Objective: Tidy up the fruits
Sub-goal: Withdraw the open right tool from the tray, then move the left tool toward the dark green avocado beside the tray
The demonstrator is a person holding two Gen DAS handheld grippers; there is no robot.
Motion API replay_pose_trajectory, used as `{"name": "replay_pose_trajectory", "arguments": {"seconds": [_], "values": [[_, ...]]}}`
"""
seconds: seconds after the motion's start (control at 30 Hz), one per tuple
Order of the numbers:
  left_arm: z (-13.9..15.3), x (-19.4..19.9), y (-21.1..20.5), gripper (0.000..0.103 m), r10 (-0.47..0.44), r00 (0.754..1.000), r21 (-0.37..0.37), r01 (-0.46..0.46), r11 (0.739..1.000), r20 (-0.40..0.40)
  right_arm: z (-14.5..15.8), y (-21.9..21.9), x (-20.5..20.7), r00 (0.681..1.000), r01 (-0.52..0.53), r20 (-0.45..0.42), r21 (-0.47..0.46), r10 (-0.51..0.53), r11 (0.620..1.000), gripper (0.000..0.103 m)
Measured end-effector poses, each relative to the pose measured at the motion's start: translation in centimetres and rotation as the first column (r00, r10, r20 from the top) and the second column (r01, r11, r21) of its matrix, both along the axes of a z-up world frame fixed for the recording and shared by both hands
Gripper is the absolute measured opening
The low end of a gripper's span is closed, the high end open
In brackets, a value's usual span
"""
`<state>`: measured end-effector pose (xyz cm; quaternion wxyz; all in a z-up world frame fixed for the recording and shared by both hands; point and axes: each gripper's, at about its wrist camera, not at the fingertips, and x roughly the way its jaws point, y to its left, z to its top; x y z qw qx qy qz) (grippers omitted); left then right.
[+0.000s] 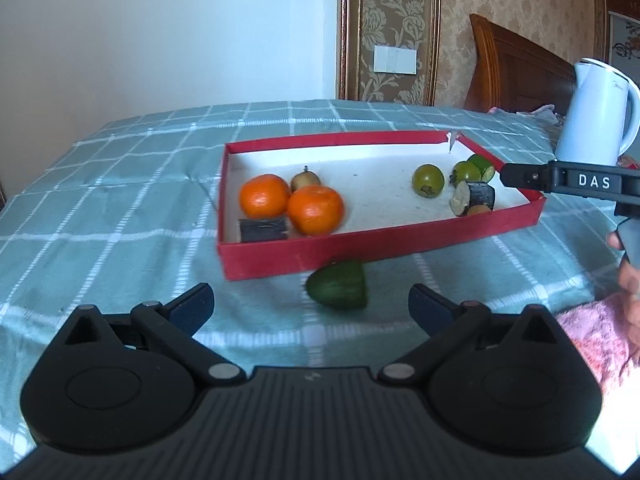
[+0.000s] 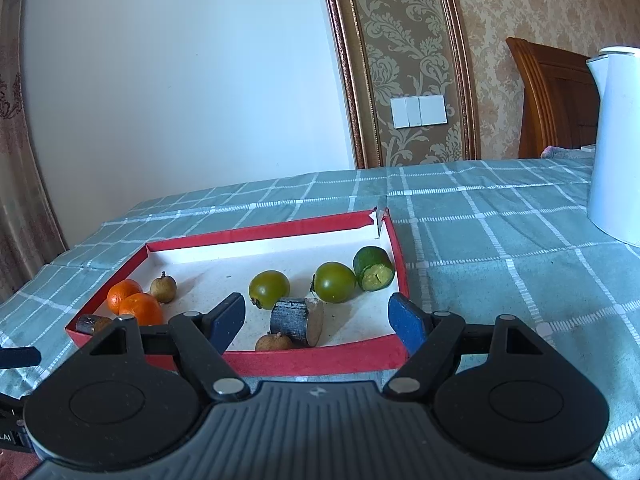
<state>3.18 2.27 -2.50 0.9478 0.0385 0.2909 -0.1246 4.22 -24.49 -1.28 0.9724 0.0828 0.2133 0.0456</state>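
Only the left wrist view is showing a green fruit piece (image 1: 338, 285) lying on the checked bed cover (image 1: 120, 184), just outside the near wall of the red box (image 1: 380, 240); in the right wrist view the right gripper (image 2: 318, 318) is blocking that spot. The left gripper (image 1: 310, 308) is hovering near this piece with its fingers (image 1: 192, 308) spread wide and gripping nothing. The right gripper's fingers (image 2: 406, 320) are standing well apart over the box's near right corner, also gripping nothing; a dark sugarcane chunk (image 2: 298, 320) and a brown longan (image 2: 274, 342) are lying on the box floor in the gap between them, untouched. Inside the box both views are showing two oranges (image 2: 134, 304) touching each other at the left end, a second longan (image 2: 164, 288) behind them, a second dark chunk (image 1: 264, 229) by the near left corner, two round green fruits (image 2: 300, 286) toward the right, and one cut green piece (image 2: 373, 269) near the far right corner. The left view is cutting off most of the near longan behind the chunk, and the right view is hiding most of the left chunk behind its own gripper. A white kettle (image 1: 596, 112) is standing on the bed to the right, cropped in the right view. A hand (image 1: 630, 280) and a pink sleeve are showing at the left view's right edge only.
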Motion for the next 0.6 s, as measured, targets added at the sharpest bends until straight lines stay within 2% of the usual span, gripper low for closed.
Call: {"name": "replay_pose_trajectory", "arguments": {"seconds": [0.03, 0.1, 0.17, 0.37, 0.43, 0.5, 0.6], "values": [[-0.1, 0.2, -0.2, 0.091, 0.000, 1.000, 0.001, 0.000, 1.000, -0.006, 0.0, 0.0, 0.0, 1.000, 0.000, 0.000, 0.000, 0.000, 1.000, 0.079], [-0.3, 0.7, -0.6, 0.083, -0.007, 0.999, 0.000, 0.007, 1.000, -0.034, 0.0, 0.0, 0.0, 1.000, -0.002, -0.001, -0.001, 0.002, 1.000, 0.079], [-0.6, 1.0, -1.0, 0.082, 0.004, 0.999, 0.002, -0.004, 1.000, -0.049, 0.0, 0.1, 0.0, 1.000, -0.005, -0.003, -0.002, 0.005, 1.000, 0.079], [-1.0, 1.4, -1.4, 0.069, 0.006, 0.998, -0.006, -0.007, 1.000, -0.062, -0.1, 0.5, 0.0, 1.000, -0.017, -0.005, -0.014, 0.017, 1.000, 0.079], [-1.0, 1.4, -1.5, 0.057, 0.011, 0.998, -0.007, -0.012, 1.000, -0.058, -0.1, 0.7, 0.0, 1.000, -0.023, -0.008, -0.020, 0.023, 1.000, 0.079], [-1.0, 1.5, -1.6, 0.054, 0.009, 0.998, -0.013, -0.010, 1.000, -0.064, -0.1, 0.8, 0.0, 1.000, -0.026, -0.009, -0.027, 0.026, 0.999, 0.079], [-1.0, 1.5, -1.7, 0.042, 0.010, 0.998, -0.008, -0.011, 1.000, -0.061, -0.2, 1.0, 0.0, 0.999, -0.031, -0.012, -0.037, 0.030, 0.999, 0.079]]}}
